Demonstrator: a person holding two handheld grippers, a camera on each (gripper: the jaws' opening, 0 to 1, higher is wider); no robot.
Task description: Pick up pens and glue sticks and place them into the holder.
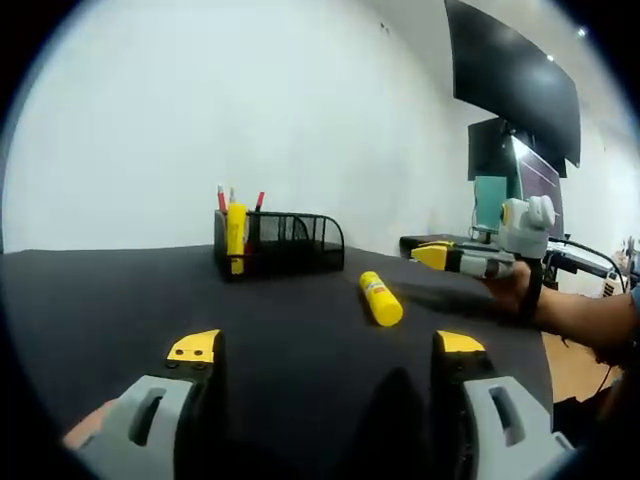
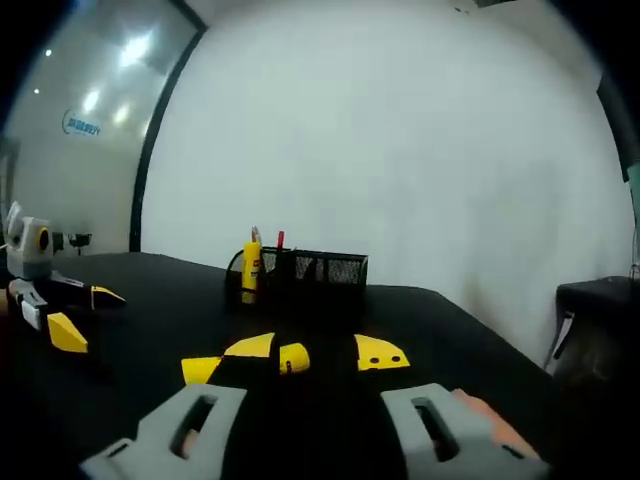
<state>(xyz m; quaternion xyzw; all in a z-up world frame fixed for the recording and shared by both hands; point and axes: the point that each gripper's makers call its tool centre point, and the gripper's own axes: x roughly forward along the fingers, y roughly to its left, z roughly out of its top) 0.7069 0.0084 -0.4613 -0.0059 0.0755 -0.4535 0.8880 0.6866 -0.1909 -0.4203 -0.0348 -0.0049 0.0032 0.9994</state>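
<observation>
Here the black bench carries a mesh holder at its far side, with pens and one glue stick already upright inside. A loose yellow glue stick lies in front of the holder, its long axis slanting near-right to far-left. The right claw, released, sits just short of it, straddling its end; the left claw, also released, hangs further back.
</observation>
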